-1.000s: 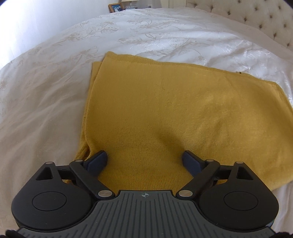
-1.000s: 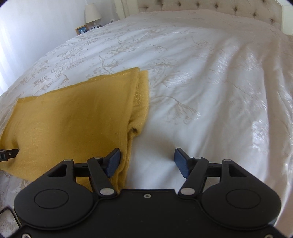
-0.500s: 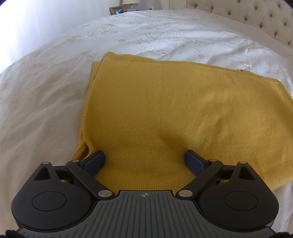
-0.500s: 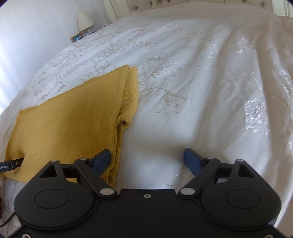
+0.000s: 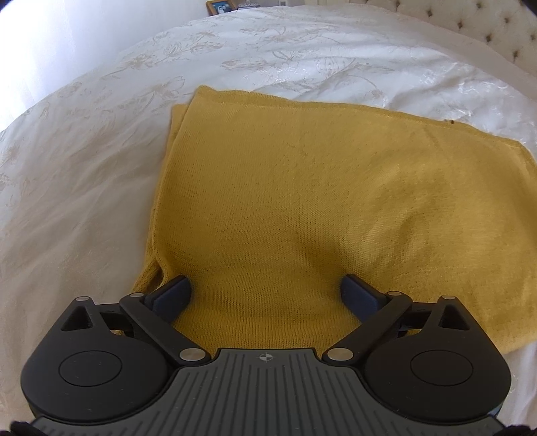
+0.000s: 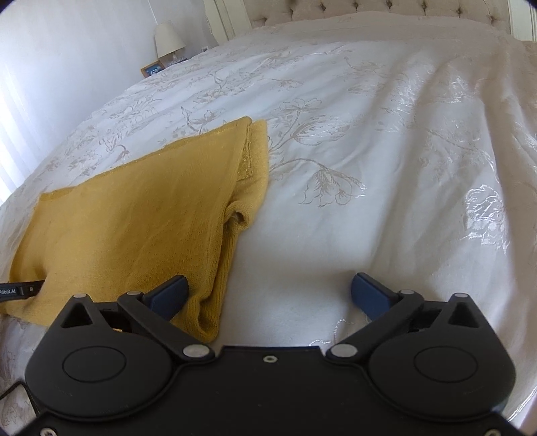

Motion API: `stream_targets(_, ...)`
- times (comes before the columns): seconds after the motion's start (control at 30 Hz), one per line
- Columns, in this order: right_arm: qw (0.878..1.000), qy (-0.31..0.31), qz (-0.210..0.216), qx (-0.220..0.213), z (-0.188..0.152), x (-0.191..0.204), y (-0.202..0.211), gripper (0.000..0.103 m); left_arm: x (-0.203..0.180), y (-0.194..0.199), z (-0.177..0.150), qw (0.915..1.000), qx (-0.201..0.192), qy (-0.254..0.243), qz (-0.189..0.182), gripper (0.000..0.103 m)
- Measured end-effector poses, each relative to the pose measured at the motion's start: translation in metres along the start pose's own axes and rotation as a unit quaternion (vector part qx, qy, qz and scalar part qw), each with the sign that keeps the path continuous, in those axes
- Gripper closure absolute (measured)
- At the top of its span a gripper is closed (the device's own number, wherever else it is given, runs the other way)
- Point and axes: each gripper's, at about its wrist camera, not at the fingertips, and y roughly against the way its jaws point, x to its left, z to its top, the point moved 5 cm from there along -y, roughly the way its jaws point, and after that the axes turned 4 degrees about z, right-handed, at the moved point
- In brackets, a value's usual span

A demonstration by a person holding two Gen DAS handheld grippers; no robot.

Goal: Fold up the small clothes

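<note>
A mustard-yellow knitted garment (image 5: pixel 302 208) lies folded flat in a rough rectangle on the white bedspread (image 5: pixel 84 151). My left gripper (image 5: pixel 266 291) is open and empty, hovering over the garment's near edge, with both blue fingers spread above the knit. In the right wrist view the garment (image 6: pixel 134 221) lies at the left, its layered side edge facing right. My right gripper (image 6: pixel 268 293) is open and empty; its left finger (image 6: pixel 167 295) is over the garment's near right corner and its right finger is over bare bedspread (image 6: pixel 386 167). The tip of the left gripper (image 6: pixel 20 290) shows at the far left.
The bed has a tufted beige headboard (image 6: pixel 369 10) at the far end. A lamp (image 6: pixel 167 37) and a picture frame (image 6: pixel 152 68) stand on a nightstand beyond the bed's left side. The frame also shows in the left wrist view (image 5: pixel 220 6).
Both grippers have drawn back and risen slightly, and both have opened a little wider. The right wrist view has tilted up, showing more of the bed. The garment has not moved.
</note>
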Motion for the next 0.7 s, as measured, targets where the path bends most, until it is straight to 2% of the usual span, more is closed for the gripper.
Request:
stream_targets(0.13, 1.0, -0.01, 0.005, 0.004, 0.002, -0.002, 0.001, 0.0, 0.0, -0.002, 0.0, 1.0, 0.006, 0.003, 0.001, 0.001)
stream_targets(0.3, 0.998, -0.055, 0.023, 0.0, 0.007, -0.01, 0.002, 0.0, 0.001, -0.003, 0.0, 0.9999, 0.014, 0.005, 0.004, 0.0)
stream_targets(0.4, 0.992, -0.112, 0.059, -0.01, 0.013, -0.019, 0.003, 0.0, 0.001, -0.004, 0.001, 0.9998, 0.017, 0.005, 0.004, 0.0)
stream_targets(0.53, 0.972, -0.196, 0.13, -0.025, 0.025, -0.031, 0.0, 0.0, 0.003, -0.006, 0.002, 0.9998, 0.019, 0.005, 0.0, 0.0)
stream_targets(0.63, 0.963, -0.21, 0.167, -0.028, 0.03, -0.028, -0.002, 0.0, 0.002, -0.006, 0.001, 0.9998, 0.017, 0.005, 0.0, 0.0)
stream_targets(0.7, 0.965, -0.194, 0.177, -0.023, 0.032, -0.02, -0.004, 0.0, 0.002, -0.006, 0.001, 0.9999, 0.016, 0.006, 0.001, 0.0)
